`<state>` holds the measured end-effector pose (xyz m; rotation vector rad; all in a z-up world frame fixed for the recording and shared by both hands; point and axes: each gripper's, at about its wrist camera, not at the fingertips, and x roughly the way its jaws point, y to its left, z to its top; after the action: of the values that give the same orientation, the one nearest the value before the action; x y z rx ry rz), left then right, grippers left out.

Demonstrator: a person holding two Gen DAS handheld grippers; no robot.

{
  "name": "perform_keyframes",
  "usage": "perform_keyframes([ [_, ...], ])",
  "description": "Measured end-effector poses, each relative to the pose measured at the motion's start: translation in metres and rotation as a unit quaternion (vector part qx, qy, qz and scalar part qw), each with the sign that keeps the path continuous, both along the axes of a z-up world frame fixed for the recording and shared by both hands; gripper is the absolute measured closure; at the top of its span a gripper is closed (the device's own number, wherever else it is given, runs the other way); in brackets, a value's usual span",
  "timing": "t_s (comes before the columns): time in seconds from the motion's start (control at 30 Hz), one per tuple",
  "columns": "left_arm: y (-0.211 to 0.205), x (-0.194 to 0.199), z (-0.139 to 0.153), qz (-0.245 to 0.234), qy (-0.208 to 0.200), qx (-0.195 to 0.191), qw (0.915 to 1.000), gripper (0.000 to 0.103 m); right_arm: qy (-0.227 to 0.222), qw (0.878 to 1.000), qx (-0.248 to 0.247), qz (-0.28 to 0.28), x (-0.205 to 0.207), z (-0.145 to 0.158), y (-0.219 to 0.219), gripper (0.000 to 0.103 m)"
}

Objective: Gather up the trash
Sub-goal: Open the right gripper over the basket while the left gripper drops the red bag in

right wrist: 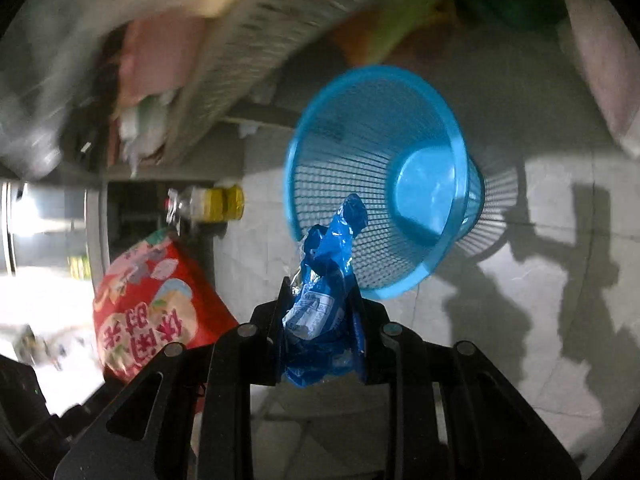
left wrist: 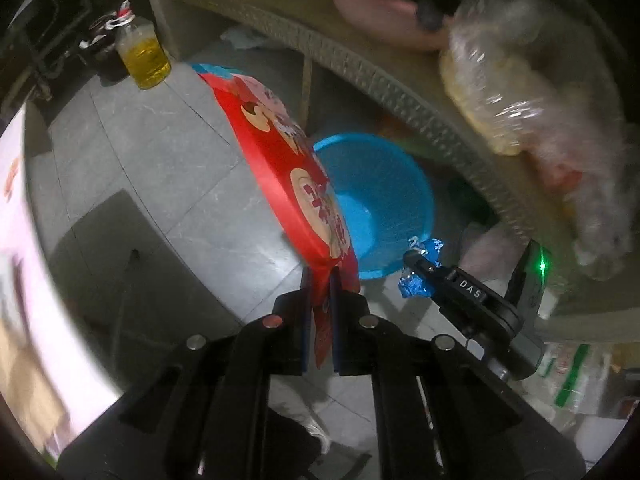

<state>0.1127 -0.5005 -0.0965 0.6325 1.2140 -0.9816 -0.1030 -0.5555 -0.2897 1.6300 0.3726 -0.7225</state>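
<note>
A woven wicker table arcs across the top of the left wrist view, from twelve round to three o'clock, heaped with blurred plastic bags. Under its edge, on the grey tiled floor, stands a blue mesh wastebasket, just right of centre; in the right wrist view the same basket gapes at about one o'clock, nothing visible inside.

The left gripper is pinched tight on the bottom corner of a big red snack bag, which stretches away toward eleven o'clock, overlapping the basket's rim.

The right gripper clamps a crumpled blue wrapper, its tip poking toward the basket's mouth.

A bottle of yellow oil stands at ten o'clock.
</note>
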Motion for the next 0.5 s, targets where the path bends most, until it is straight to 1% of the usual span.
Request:
perform_keyframes([
  [0.07,-0.018,0.001,-0.009,-0.010,-0.004,0.003,0.9999,0.096,-0.012,1.000,0.006,-0.018,0.007,-0.014,-0.016,0.075],
  [0.1,-0.031,0.002,-0.011,-0.017,-0.003,0.000,0.9998,0.094,-0.016,0.999,0.005,-0.029,0.011,-0.018,-0.023,0.073],
  [0.13,-0.037,0.004,-0.010,-0.020,-0.004,-0.006,0.9998,0.092,-0.026,0.999,-0.002,-0.041,0.014,-0.023,-0.032,0.065],
  [0.17,-0.048,0.006,-0.011,-0.020,-0.006,-0.019,0.9996,0.086,-0.033,0.998,-0.007,-0.047,0.016,-0.027,-0.041,0.042],
  [0.2,-0.053,0.008,-0.012,-0.020,-0.009,-0.022,0.9995,0.065,-0.028,0.998,-0.009,-0.054,0.018,-0.032,-0.047,0.032],
  [0.27,-0.063,0.010,-0.015,-0.009,-0.017,-0.027,0.9995,0.043,-0.007,0.997,-0.005,-0.074,0.020,-0.048,-0.055,0.032],
  [0.3,-0.063,0.009,-0.015,-0.004,-0.018,-0.032,0.9993,0.043,0.002,0.997,0.006,-0.078,0.019,-0.057,-0.057,0.032],
  [0.37,-0.061,0.011,-0.015,-0.002,-0.003,-0.036,0.9993,0.043,0.007,0.996,0.022,-0.087,0.012,-0.067,-0.055,0.032],
  [0.43,-0.056,0.010,-0.011,-0.006,0.004,-0.044,0.9990,0.043,0.011,0.996,0.015,-0.089,0.006,-0.067,-0.048,0.032],
  [0.5,-0.049,0.007,-0.004,-0.010,-0.006,-0.052,0.9986,0.040,0.025,0.996,0.000,-0.081,0.004,-0.059,-0.041,0.032],
])
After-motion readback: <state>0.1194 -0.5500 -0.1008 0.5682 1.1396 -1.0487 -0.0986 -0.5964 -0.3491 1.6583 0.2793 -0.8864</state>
